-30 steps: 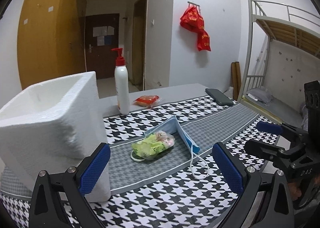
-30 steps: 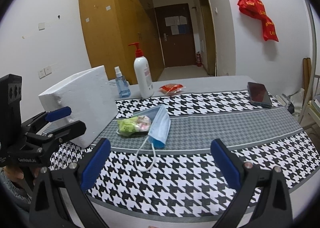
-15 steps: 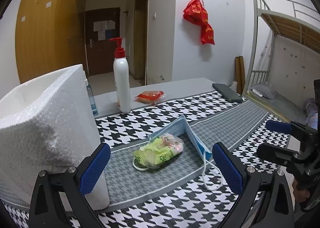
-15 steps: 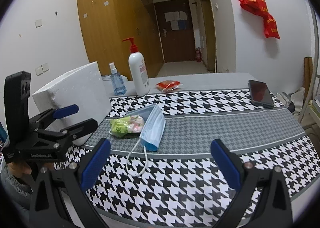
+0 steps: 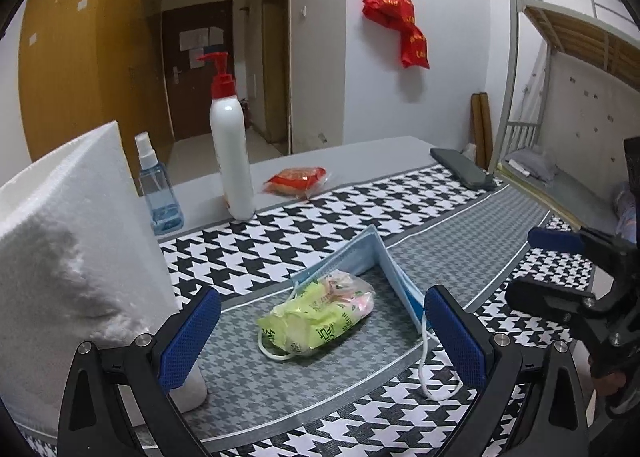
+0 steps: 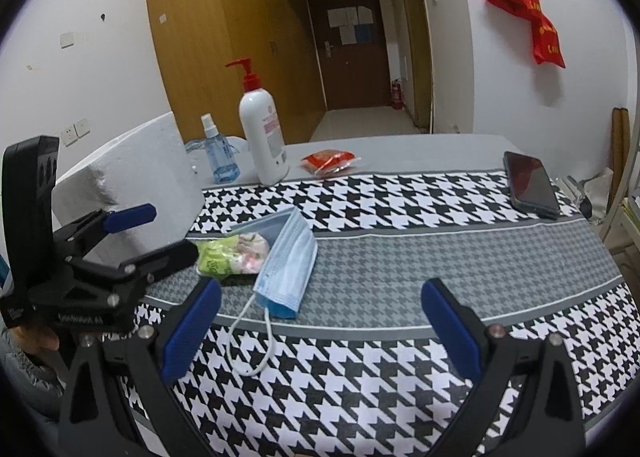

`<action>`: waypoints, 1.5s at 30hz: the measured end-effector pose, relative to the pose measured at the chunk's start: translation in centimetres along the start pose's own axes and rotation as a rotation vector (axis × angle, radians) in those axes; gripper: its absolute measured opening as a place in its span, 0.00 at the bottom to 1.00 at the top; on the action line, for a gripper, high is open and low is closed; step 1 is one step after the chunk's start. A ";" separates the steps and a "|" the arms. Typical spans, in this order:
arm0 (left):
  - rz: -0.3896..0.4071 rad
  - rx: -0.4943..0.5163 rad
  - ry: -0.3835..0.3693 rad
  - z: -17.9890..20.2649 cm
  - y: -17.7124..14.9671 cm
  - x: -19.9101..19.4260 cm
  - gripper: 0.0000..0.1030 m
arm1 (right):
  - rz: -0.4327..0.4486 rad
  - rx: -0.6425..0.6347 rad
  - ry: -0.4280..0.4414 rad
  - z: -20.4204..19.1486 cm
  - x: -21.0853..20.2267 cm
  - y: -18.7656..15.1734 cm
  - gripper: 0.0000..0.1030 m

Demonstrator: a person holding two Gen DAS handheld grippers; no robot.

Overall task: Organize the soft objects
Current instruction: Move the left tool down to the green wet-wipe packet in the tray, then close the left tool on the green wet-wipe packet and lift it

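A green and pink soft packet (image 5: pixel 318 317) (image 6: pixel 232 255) lies on the grey band of the houndstooth cloth. A folded blue face mask (image 5: pixel 376 269) (image 6: pixel 286 265) leans tent-like over it, ear loops trailing toward the near edge. My left gripper (image 5: pixel 320 333) is open, low over the cloth, its blue pads (image 5: pixel 188 337) either side of the packet and just short of it. My right gripper (image 6: pixel 320 329) is open, nearer the table's front edge, a little short of the mask. A white foam box (image 5: pixel 68 257) (image 6: pixel 132 177) stands at the left.
Behind stand a white pump bottle (image 5: pixel 232 153) (image 6: pixel 264 137), a small blue spray bottle (image 5: pixel 158 193) (image 6: pixel 218 155) and a red snack packet (image 5: pixel 296 181) (image 6: pixel 328 161). A dark phone (image 5: pixel 460 173) (image 6: pixel 530 183) lies far right. A bunk bed (image 5: pixel 560 97) stands beyond the table's right end.
My left gripper has dropped lower and moved in toward the packet, which now looms larger between its pads. My right gripper has shifted forward and slightly left toward the mask.
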State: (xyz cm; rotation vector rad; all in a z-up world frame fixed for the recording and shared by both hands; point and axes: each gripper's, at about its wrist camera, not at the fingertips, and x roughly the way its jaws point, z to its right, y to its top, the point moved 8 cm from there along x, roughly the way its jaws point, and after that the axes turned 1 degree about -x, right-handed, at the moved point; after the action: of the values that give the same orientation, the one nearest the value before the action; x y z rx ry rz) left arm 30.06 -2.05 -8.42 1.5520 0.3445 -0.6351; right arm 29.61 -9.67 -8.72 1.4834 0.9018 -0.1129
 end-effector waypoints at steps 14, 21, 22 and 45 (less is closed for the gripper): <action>-0.127 -0.036 -0.033 0.3 -1.1 4.3 0.85 | -0.038 0.002 0.017 1.1 1.3 -0.2 0.98; -0.148 -0.041 0.001 -0.7 -1.7 5.1 0.81 | -0.062 0.005 0.027 1.2 2.0 0.0 0.98; -0.150 -0.038 0.002 -0.7 -1.7 5.1 0.81 | -0.066 0.003 0.028 1.1 2.2 0.0 0.98; -0.241 -0.066 -0.052 -1.5 -2.7 6.5 0.28 | -0.146 -0.053 0.051 -0.4 5.1 0.3 0.98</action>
State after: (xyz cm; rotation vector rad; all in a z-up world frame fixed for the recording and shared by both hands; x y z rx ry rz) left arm 33.95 -1.38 -14.38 1.4398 0.5130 -0.8417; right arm 33.11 -6.96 -11.36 1.3763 1.0461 -0.1581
